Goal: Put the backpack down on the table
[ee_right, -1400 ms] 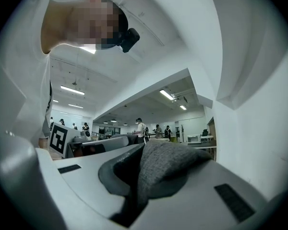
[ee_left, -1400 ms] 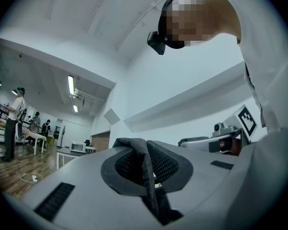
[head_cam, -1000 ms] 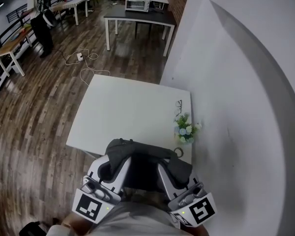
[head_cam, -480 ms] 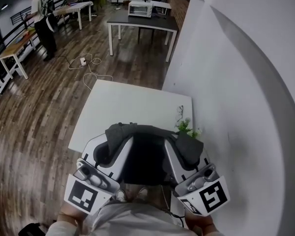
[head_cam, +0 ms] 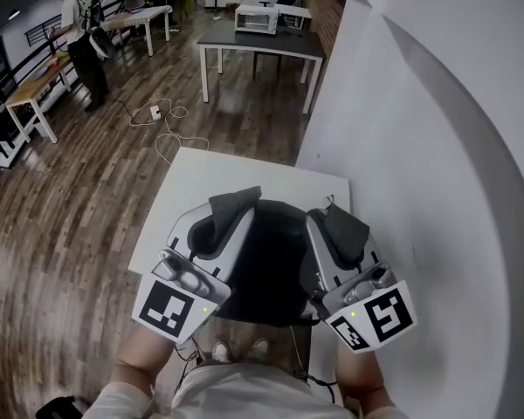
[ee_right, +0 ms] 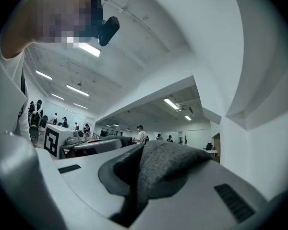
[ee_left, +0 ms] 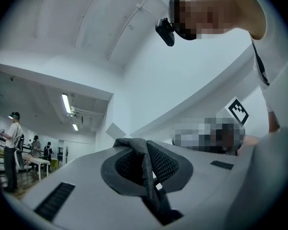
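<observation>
Backpack (head_cam: 266,264) hung dark at the centre of the head view, over the lower part of the white table (head_cam: 201,177), between the left gripper (head_cam: 230,209) and the right gripper (head_cam: 336,221). That view showed only grey fabric at their tips. The 2 gripper views, where no table appeared, showed the grip itself: each pair of jaws clamped together on a fold of grey strap (ee_left: 146,169)
</observation>
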